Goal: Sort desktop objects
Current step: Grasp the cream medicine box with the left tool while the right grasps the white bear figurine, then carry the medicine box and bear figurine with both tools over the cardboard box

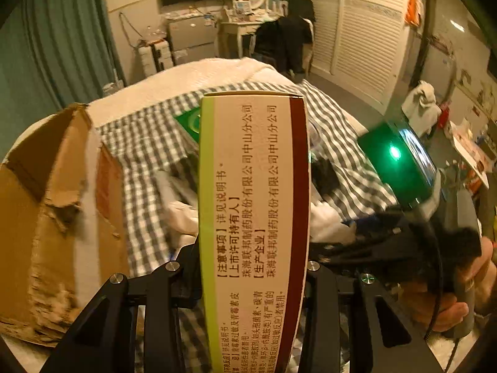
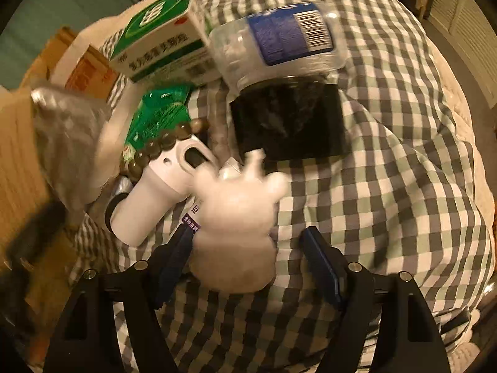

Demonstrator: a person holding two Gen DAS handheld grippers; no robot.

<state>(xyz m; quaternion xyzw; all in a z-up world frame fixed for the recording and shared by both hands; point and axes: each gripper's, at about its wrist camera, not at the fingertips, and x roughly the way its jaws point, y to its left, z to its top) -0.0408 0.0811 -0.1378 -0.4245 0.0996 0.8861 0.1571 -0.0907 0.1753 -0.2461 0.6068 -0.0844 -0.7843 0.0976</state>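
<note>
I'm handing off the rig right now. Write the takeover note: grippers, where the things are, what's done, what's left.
Left gripper: shut on the cream medicine box, lifted above the checked cloth, with the torn cardboard box to its left.
Right gripper: open, jaws either side of the white figurine, not clamped yet.
Still on the cloth: green-and-white box, plastic bottle, black jar, bead bracelet, white handheld device.
Done: one box picked up.
Left: place it, grip the figurine, sort the rest.
</note>
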